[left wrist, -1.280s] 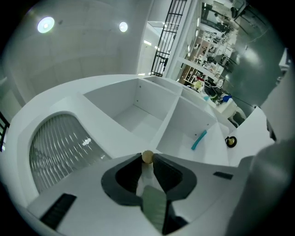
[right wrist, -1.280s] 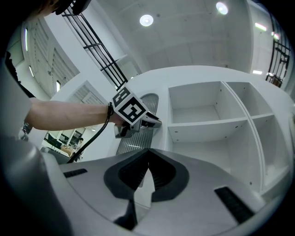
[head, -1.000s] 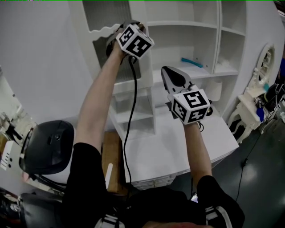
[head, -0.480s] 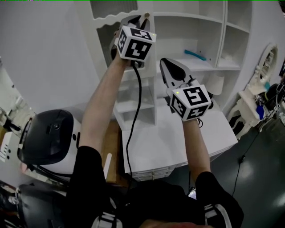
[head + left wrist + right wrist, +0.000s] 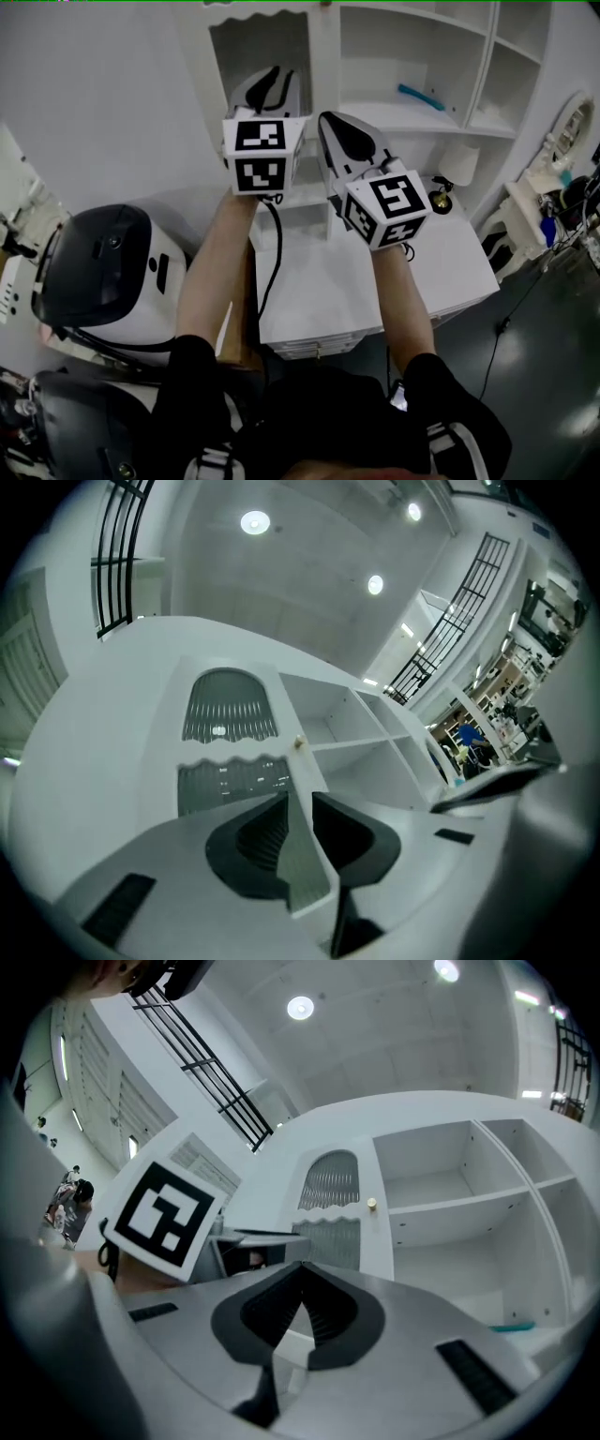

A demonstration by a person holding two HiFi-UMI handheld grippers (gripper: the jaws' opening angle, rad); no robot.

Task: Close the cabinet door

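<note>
The white cabinet's door (image 5: 230, 747), with its ribbed grey panels and small brass knob (image 5: 300, 743), lies flush with the cabinet front; the right gripper view shows the door (image 5: 328, 1213) the same way. My left gripper (image 5: 279, 73) hovers in front of the door without touching it. Its jaws have just been opening, and in the left gripper view the left gripper (image 5: 300, 801) stands open with nothing between the fingers. Beside it, my right gripper (image 5: 325, 120) is held just above the desk, and the right gripper (image 5: 300, 1267) is shut on nothing, its tips meeting.
Open shelves fill the cabinet's right side, with a blue item (image 5: 419, 97) on one. A white cup (image 5: 459, 161) and a small gold bell (image 5: 438, 197) stand on the white desk (image 5: 319, 300). A black-and-white machine (image 5: 94, 272) sits at the left.
My left gripper has left the door's knob edge, dropping back toward me and rolling. The right gripper has drifted slightly nearer the left one. The view has tilted up.
</note>
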